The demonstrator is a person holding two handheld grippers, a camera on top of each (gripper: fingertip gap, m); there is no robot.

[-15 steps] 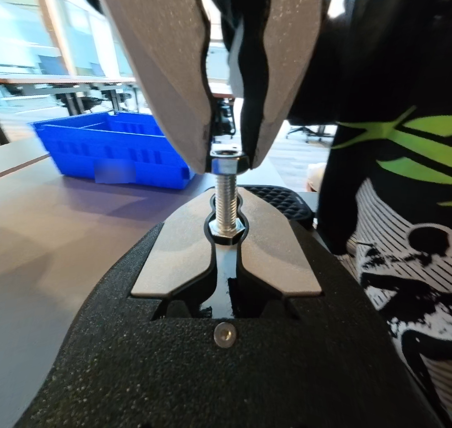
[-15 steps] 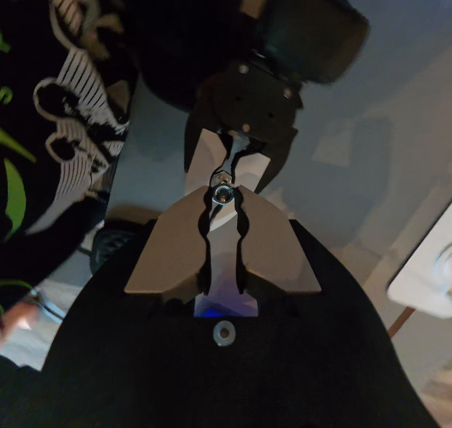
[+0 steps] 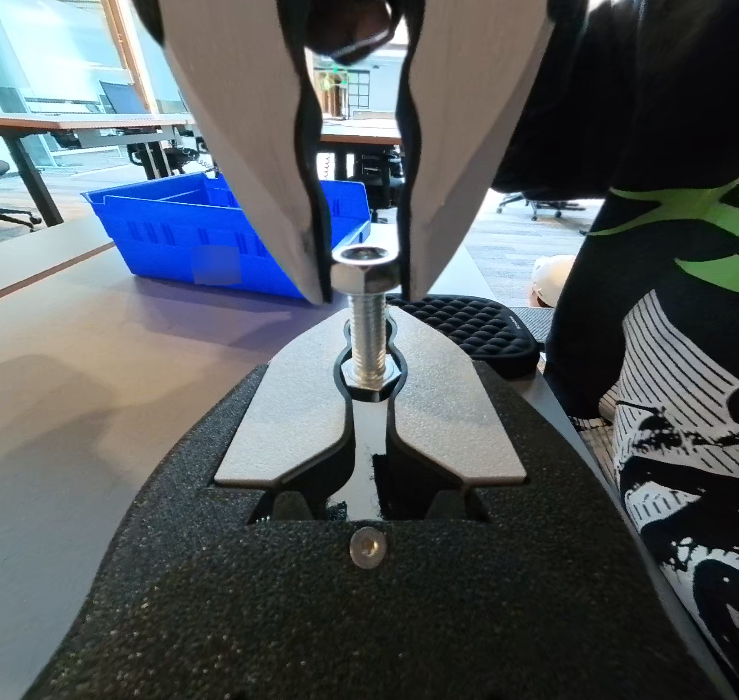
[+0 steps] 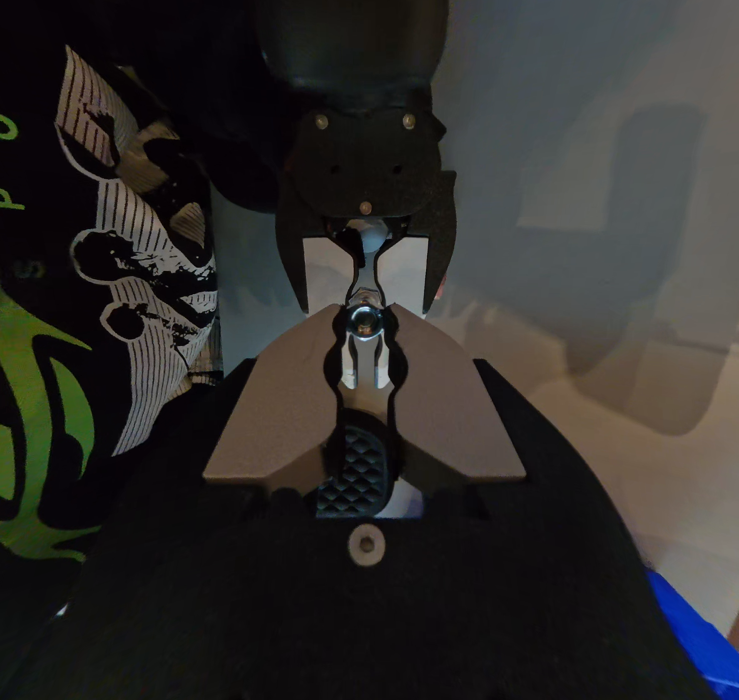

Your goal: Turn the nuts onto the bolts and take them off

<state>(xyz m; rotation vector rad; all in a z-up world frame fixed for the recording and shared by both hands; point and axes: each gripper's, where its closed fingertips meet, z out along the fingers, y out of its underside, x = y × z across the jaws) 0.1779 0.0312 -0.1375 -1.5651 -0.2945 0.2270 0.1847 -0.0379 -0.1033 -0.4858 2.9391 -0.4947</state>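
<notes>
A silver bolt (image 3: 368,336) stands upright above the grey table (image 3: 100,360). My left gripper (image 3: 370,320) is shut on the bolt's hex head, which sits in the notch between its grey fingers (image 3: 292,408). A silver nut (image 3: 366,270) sits at the bolt's top end. My right gripper (image 3: 364,296) comes down from above and is shut on the nut. In the right wrist view I look down the bolt's axis at the nut (image 4: 364,322), held at my right gripper's (image 4: 364,312) tips, with the left gripper (image 4: 364,376) below it.
A blue plastic bin (image 3: 180,232) stands on the table behind the bolt and shows at a corner of the right wrist view (image 4: 696,632). A black quilted pad (image 3: 460,328) lies at the table's right edge. A person in a black printed shirt (image 3: 660,320) is close on the right. The left gripper's tips are roughly 7 cm from the right gripper's.
My right gripper has turned about the bolt's axis with the nut in it; its fingers now hang straight instead of slanted. The left gripper still holds the bolt head.
</notes>
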